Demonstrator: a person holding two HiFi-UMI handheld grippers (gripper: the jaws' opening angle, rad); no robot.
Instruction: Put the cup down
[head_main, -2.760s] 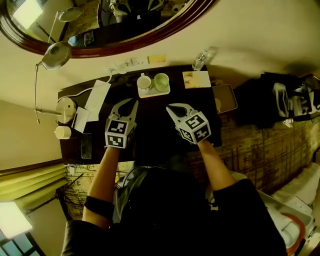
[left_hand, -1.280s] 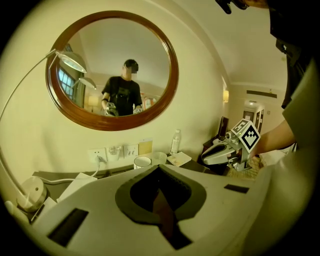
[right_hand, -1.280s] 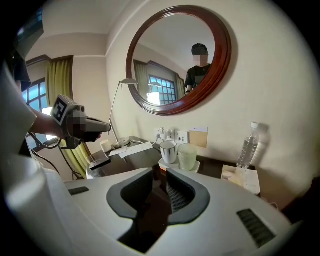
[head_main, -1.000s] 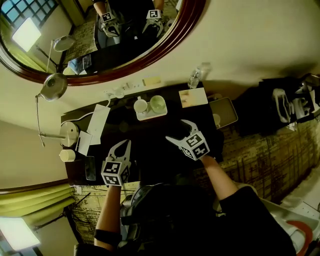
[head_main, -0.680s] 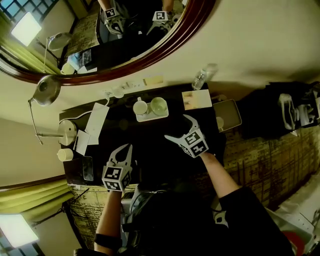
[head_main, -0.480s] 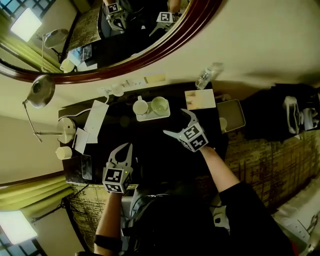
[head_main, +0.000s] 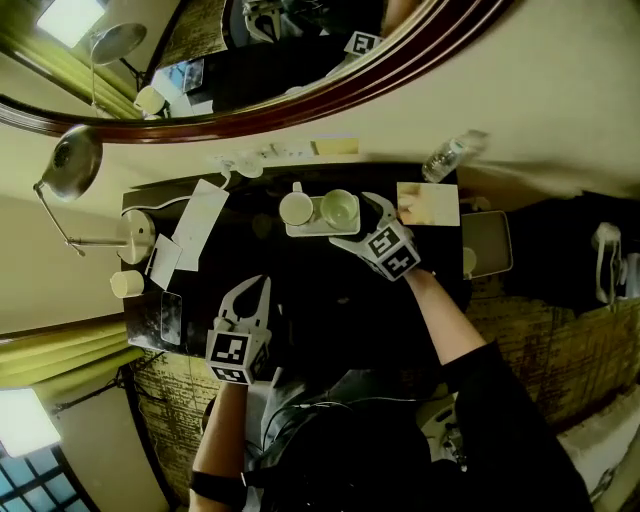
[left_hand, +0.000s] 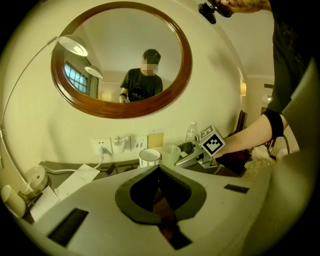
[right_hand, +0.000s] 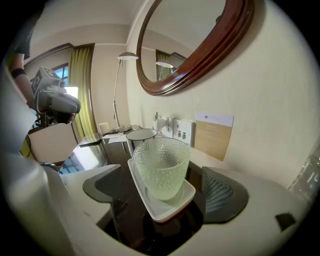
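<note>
The right tool (right_hand: 163, 189) stands with its jaws wide apart, having just been opening. A dimpled glass cup (right_hand: 161, 165) sits upright between them, touched by neither pad. The cup rests on a white tray (right_hand: 167, 212) on the dark tabletop (right_hand: 95, 150). A white mug (right_hand: 136, 137) stands just behind it.

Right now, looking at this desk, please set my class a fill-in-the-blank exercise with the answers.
The dimpled glass cup stands on a white ___.
Beside it stands a white ___ with a handle.
The left tool's jaws are ___, with nothing between them.
The cup stands between the right tool's ___ jaws, touching neither.
Answers: tray; mug; shut; open.
The right tool's jaws have just been opening, the cup between them.
</note>
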